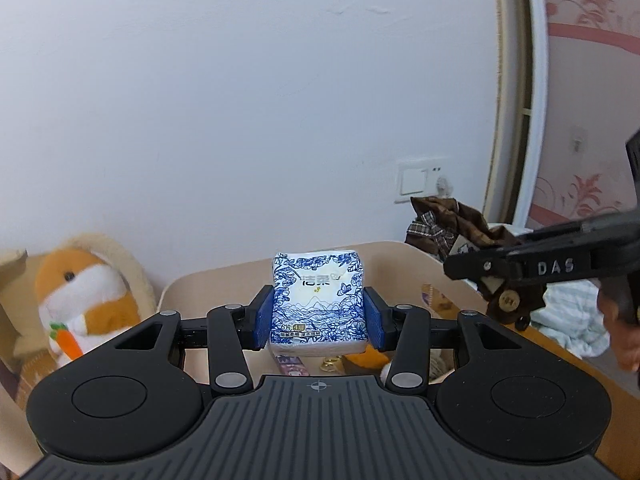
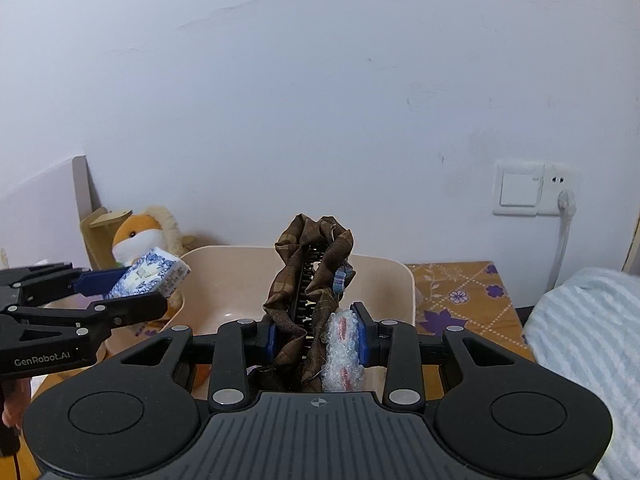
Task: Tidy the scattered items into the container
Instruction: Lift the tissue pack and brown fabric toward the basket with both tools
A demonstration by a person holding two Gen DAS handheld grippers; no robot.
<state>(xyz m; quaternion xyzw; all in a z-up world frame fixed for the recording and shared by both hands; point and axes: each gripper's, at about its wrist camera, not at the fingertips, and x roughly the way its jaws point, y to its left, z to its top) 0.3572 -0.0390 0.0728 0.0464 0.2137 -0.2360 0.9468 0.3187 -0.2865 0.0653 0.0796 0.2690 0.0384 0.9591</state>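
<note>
A: Above the beige plastic tub, what is the left gripper carrying?

B: Its blue-padded fingers are clamped on the two sides of a white tissue packet printed with blue flowers and mountains. The packet is held in the air over the tub, whose rim curves behind it from nine o'clock round to two o'clock.

A: And the right gripper?

B: Its fingers are closed on two things at once: a brown plaid fabric hair clip with black teeth, standing upright, and a small bubble-wrapped bundle with pink marks pressed against the right pad. Both hang over the near rim of the same tub.

A: What lies inside the tub?

B: From the left wrist view, something orange and a pink-patterned strip show under the packet; I cannot tell what they are.

A: Anything around it?

B: An orange and white plush hamster holding a carrot sits at nine o'clock of the tub, just beside it. At three o'clock, a yellow cloth with purple flowers covers the table, and a pale blue striped fabric lies further right.
</note>
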